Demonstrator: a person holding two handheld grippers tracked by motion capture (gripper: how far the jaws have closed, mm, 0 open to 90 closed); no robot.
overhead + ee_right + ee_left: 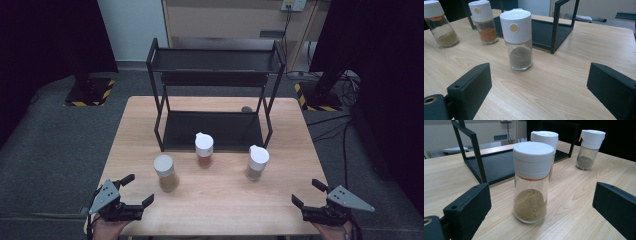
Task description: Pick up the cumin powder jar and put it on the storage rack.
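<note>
While three white-capped spice jars stand upright before the black rack [215, 95] on the wooden table [280, 200], the left gripper [138, 190] and right gripper [306, 192] wait at the near edge, jaws wide apart, holding nothing. The middle jar [204, 150] holds perhaps paprika.

Three white-capped glass spice jars standing on table: tan powder [165, 173], orange-red powder [204, 150], grey-brown powder [257, 163]. One black two-tier rack [216, 70] sitting behind.
</note>
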